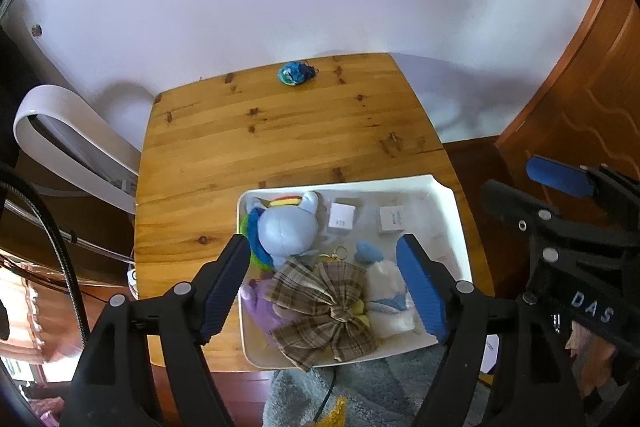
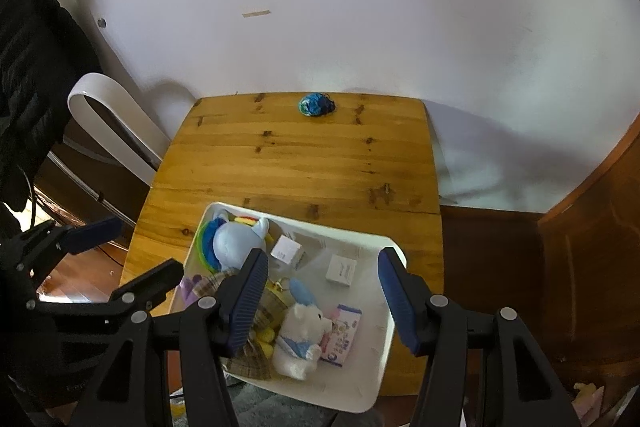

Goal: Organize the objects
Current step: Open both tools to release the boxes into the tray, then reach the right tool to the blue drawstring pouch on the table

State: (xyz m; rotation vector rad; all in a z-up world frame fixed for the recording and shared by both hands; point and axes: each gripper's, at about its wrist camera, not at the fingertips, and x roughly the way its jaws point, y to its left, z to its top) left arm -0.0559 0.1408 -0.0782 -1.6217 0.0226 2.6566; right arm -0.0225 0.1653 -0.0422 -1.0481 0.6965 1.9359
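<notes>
Blue ball [image 2: 316,104] lies well beyond right tool [image 2: 324,301]

The left gripper [image 1: 324,283] and the right gripper [image 2: 322,301] both point toward 12 o'clock, jaws spread wide and holding nothing. They hang side by side, apart.

The right tongs [image 2: 322,297] hang agape above a white plastic tray [image 2: 376,379] of plush toys on the knotty wooden surface [image 2: 304,163]; a small blue ball [image 2: 315,105] lies far back.
</notes>
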